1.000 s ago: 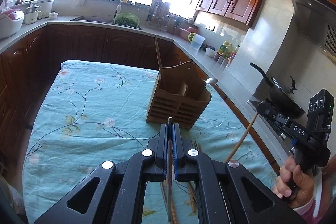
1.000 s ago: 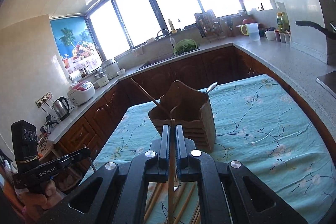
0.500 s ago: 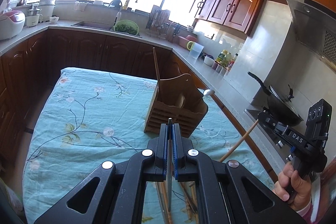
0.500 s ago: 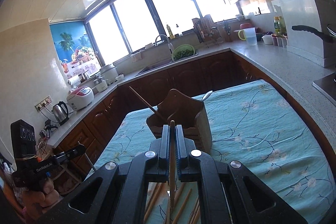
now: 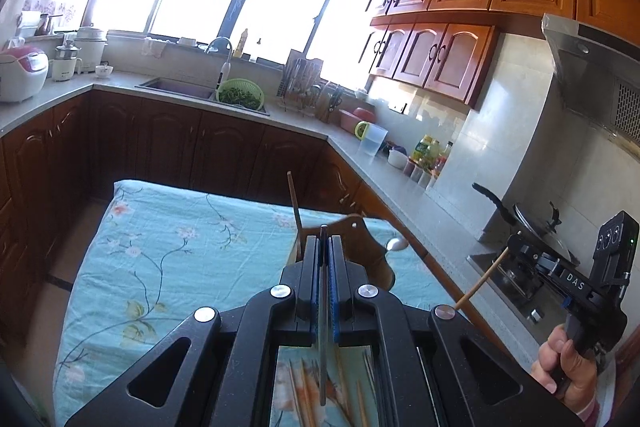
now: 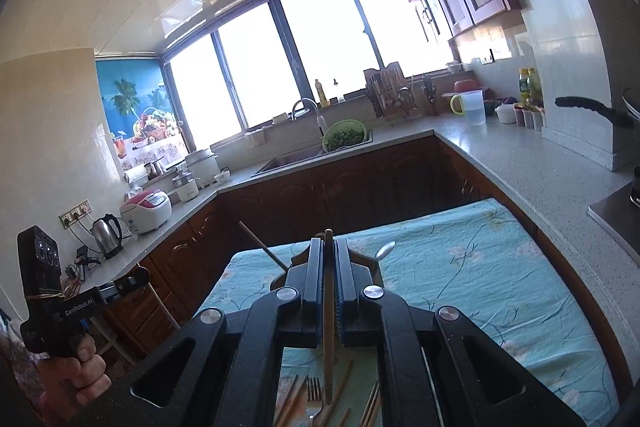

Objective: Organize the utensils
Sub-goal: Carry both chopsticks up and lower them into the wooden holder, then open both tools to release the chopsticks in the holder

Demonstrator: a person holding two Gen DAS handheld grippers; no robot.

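Note:
My left gripper is shut on a dark chopstick that hangs down between the jaws. My right gripper is shut on a light wooden chopstick; it also shows in the left wrist view. The wooden utensil holder stands on the table, mostly hidden behind the left gripper, with a chopstick and a spoon sticking out. Loose chopsticks and a fork lie on the table under the grippers.
The table has a light blue floral cloth. Dark wood cabinets and a grey counter wrap around it. A wok sits on the stove at right. A green colander sits by the sink.
Both grippers have risen and tilted upward with their chopsticks. The holder has dropped in view and is now mostly hidden behind the grippers' fingers.

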